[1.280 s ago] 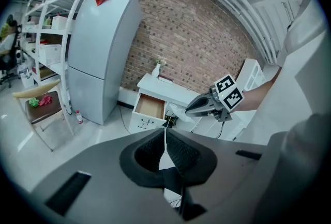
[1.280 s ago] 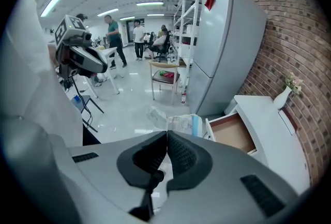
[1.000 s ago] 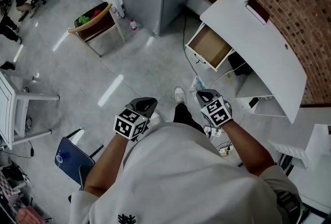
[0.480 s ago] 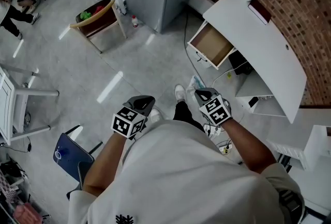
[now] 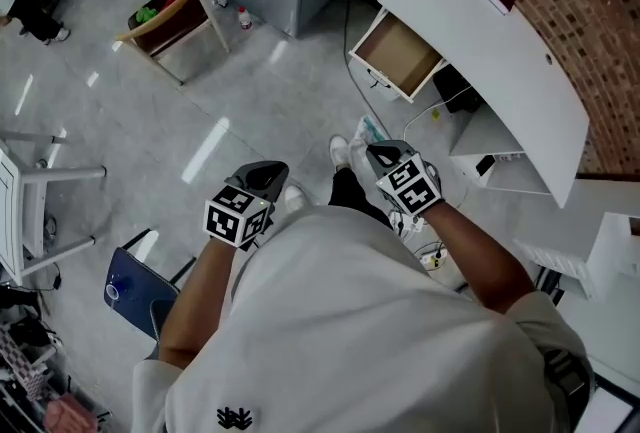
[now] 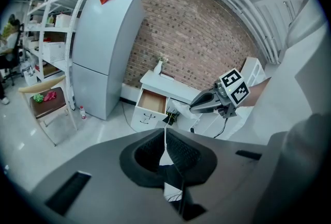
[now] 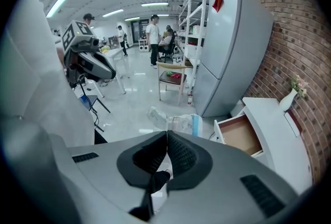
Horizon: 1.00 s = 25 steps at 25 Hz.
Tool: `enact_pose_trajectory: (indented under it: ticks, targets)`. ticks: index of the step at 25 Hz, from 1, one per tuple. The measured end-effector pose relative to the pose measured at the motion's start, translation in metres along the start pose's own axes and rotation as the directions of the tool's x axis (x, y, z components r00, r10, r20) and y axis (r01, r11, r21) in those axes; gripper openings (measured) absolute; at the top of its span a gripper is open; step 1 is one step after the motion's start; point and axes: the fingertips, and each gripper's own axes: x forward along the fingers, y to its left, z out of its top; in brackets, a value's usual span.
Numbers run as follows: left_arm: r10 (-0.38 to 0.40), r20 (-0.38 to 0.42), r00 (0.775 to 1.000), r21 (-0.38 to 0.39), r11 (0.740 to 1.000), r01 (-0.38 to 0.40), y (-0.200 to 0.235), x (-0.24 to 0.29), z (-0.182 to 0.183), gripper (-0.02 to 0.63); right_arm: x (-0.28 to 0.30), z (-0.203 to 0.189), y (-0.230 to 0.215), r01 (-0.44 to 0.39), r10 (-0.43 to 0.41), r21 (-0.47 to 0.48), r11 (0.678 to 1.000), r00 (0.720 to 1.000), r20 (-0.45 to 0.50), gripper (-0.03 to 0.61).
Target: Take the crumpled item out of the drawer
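While the person stands on the grey floor [image 5: 260,91], we log the scene from the left.

Left gripper [image 6: 165,134]: jaws pressed together, nothing between the pads. It hangs at about waist level, well apart from the furniture.

Right gripper [image 7: 166,134]: jaws likewise closed, but a crumpled plastic wrapper [image 7: 175,121], clear with a blue edge, sticks out just past the tips. We read it as pinched there. In the head view the wrapper shows as a pale scrap at that gripper's nose, beside the person's white shoe [image 5: 340,152].

Further right, the drawer [image 5: 398,55] of the white desk [image 5: 520,81] stands pulled out, and its brown bottom looks bare.

Judgement: the extraction itself appears done, since the wrapper is out of the drawer and carried in the right claw. What remains, we think, is to keep the pinch firm on so thin a film and to find a place to set it down. The drawer could also be pushed shut.
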Motion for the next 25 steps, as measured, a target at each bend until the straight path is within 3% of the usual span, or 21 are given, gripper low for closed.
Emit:
enact_pose_trajectory:
  ticks: [15, 25]
  targets:
    - [-0.013, -0.035, 0.999, 0.004, 1.000, 0.014, -0.012, 0.022, -0.001, 0.026, -0.004, -0.018, -0.011, -0.008, 0.008, 0.025, 1.000, 1.000, -0.003, 0.029]
    - [0.017, -0.051, 0.999, -0.009, 1.000, -0.017, 0.002, 0.041, 0.016, 0.026, 0.009, -0.015, -0.043, -0.021, 0.021, 0.029, 0.999, 1.000, 0.008, 0.029]
